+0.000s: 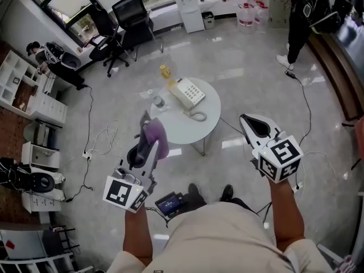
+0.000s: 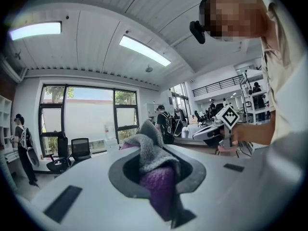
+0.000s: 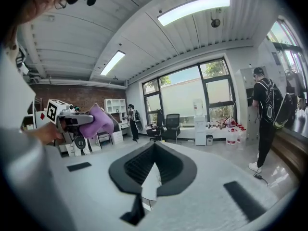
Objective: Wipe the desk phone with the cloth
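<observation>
Left gripper is clamped on the cloth: purple and grey fabric bunched between its jaws, a wad sticking out past the tips. Right gripper is pressed together with nothing in it; its own view shows only the closed jaw tips. Both are held out in front of the person, above the floor, roughly level and well apart from each other. Neither touches anything on the table. Next out is the round white table; the cloth sits about over its near-left edge as seen from the head view, but held up in the air, not on the surface. Desk phone sits on the far half of the table, angled, with what looks like its cord or handset lying just beside it toward the near-right edge. A small clear item stands near the table's left edge; can't tell what it is. Beyond that: office chairs by the windows and bystanders at the room's edges. Status, my read: cloth is in hand, so pickup is done. No contact with the phone yet, so the whole wipe is left: close the gap, lay cloth on the phone, rub keypad and body.
</observation>
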Tool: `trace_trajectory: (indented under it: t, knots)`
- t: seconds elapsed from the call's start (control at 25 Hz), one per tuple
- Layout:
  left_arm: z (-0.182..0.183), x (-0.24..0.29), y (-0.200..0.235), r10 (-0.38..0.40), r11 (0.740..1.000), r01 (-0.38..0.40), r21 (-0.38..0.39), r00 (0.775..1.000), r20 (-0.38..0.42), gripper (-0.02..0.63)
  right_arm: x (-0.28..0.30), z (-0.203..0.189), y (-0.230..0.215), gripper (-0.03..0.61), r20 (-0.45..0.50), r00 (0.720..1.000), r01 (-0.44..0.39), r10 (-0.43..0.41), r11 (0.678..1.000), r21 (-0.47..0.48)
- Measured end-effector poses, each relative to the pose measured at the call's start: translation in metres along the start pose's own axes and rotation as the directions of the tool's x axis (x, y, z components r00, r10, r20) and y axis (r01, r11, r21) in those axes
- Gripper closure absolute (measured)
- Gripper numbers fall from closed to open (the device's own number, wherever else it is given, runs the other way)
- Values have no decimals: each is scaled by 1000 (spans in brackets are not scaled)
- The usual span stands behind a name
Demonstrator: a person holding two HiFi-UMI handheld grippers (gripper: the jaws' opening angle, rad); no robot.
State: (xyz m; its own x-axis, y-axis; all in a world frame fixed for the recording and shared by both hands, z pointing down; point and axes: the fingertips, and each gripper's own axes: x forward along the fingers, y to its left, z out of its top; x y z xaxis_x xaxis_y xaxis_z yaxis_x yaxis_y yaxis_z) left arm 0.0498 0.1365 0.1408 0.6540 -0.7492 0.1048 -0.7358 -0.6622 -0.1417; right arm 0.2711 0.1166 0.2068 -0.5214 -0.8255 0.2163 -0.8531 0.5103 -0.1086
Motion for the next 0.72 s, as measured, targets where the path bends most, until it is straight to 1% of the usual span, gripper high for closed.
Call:
trace_trajectory:
  t: [0.24,0.52,0.72]
  knots:
    - [-22,22,28,-14,1000,14,-19,1000,3,548,37,-8,-2,584,-27,1000,5,-5,1000,-6]
    - [-38,55,81,-55,998,56,-31,998,14,548,90,0,-10,584,-58,997,52,-53,998,-21]
    - [-55,71,119,-74,995,75,-69,997,9,548,140,-6,-4,584,-100,994,45,-47,999,-26]
